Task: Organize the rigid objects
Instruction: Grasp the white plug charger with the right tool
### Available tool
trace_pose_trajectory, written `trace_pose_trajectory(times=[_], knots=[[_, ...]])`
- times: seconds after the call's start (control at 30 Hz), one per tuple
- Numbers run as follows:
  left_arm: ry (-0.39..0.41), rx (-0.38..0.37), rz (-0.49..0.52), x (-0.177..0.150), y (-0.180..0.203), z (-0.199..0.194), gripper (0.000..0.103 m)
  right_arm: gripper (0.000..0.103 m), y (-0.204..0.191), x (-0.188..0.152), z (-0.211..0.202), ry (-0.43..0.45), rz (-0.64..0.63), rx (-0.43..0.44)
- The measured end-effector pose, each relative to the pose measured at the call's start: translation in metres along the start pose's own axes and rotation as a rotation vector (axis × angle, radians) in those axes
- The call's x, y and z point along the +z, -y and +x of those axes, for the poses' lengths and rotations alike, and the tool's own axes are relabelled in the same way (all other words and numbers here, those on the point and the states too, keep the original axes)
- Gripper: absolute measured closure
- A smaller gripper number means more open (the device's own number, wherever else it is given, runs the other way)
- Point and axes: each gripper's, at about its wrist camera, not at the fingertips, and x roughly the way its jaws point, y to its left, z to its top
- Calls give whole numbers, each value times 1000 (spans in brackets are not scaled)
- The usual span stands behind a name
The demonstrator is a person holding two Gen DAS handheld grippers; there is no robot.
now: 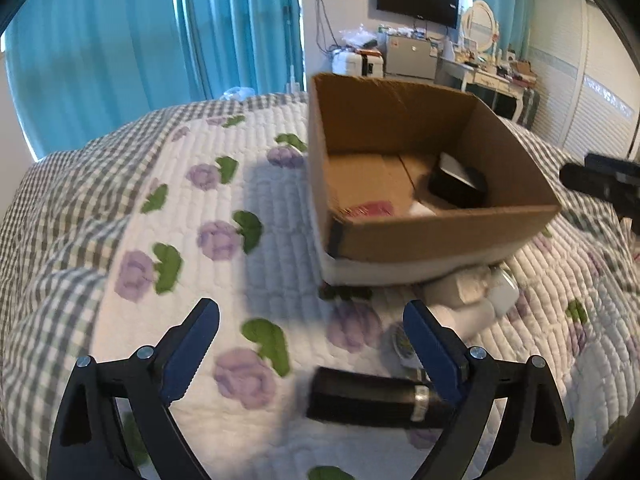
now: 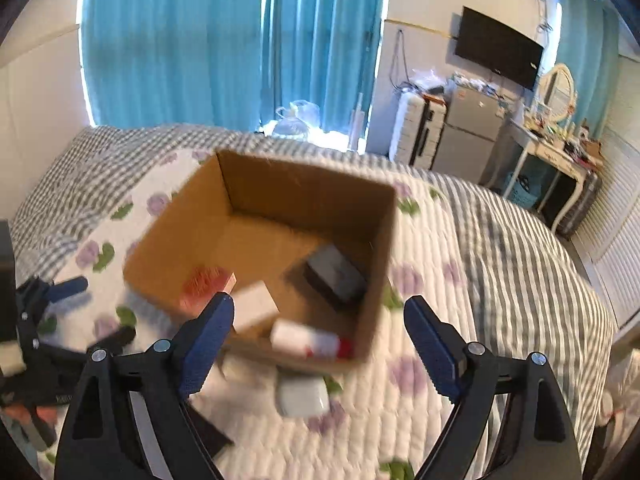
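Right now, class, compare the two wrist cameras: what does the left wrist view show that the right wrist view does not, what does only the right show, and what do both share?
Only the left wrist view shows the black cylinder lying on the quilt by the open left gripper, with nothing between its fingers.

Only the right wrist view shows the white and red tube inside the box, seen from above between the fingers of the open right gripper.

Both show the cardboard box and the black case inside it.
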Motion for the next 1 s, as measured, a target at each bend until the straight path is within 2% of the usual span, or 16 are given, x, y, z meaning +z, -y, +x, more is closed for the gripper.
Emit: trace_pose_trajectory(times=[0.17,0.33,0.43,0.57,0.7,0.83,0.93,0.97,1.0], knots=[[-31,-4,24,-13,27,7,8,16,20,-49,16,-70,27,-22],[-68,20,36,-29,40,18,8,16,12,-79,36,-115,37,31],[-67,58,26,-31,37,22,8,16,0,-81,40,-113,33,48],[-67,99,-51,-27,16,25,8,16,-13,-82,50,-124,77,105],[-90,105,-125,-27,-7,28,8,16,-26,-76,67,-142,103,130],[-82,112,-146,-26,-14,27,8,16,-39,-69,91,-176,116,155],[-82,114,-128,-27,-11,27,8,24,-45,-69,106,-205,136,162],[-83,116,-117,-28,-9,26,8,48,-45,-70,108,-207,156,182],[-86,114,-109,-28,-7,26,8,51,-44,-71,109,-211,153,190]])
